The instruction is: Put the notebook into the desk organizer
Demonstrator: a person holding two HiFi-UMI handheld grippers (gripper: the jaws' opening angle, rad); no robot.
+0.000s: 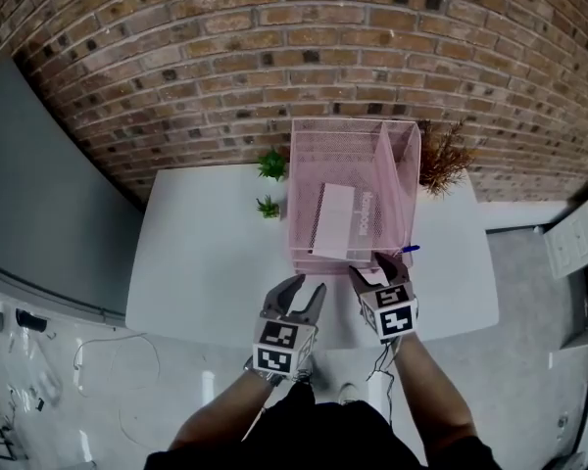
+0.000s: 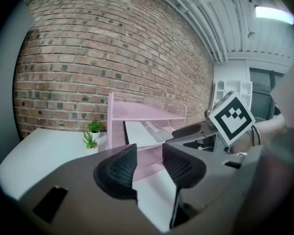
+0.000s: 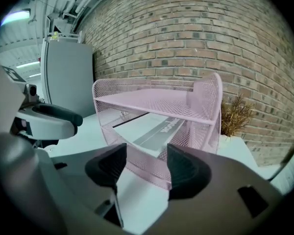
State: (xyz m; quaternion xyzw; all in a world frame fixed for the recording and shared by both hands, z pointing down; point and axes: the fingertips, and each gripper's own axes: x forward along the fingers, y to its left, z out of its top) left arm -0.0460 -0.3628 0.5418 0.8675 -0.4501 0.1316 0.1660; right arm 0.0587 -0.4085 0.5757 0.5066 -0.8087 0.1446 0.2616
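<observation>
My left gripper [image 1: 309, 284] over the white table [image 1: 206, 253], jaws apart with nothing between them, my right gripper [image 1: 374, 266] spread wide and empty just before the pink wire-mesh desk organizer [image 1: 299, 164], white grey-banded notebook [image 1: 335, 218] lying flat on its lower tier

The left arm [image 1: 216, 421] and right arm [image 1: 429, 385] reach forward side by side from the bottom of the head view, ending over the near edge of the table [image 1: 206, 262], toward its right half. The left gripper [image 1: 307, 287] points ahead and a little downward, its jaws apart with nothing between the pads. The right gripper [image 1: 377, 265] sits just beside it, slightly further in from the edge, jaws likewise spread wide and empty, and both marker cubes face up
</observation>
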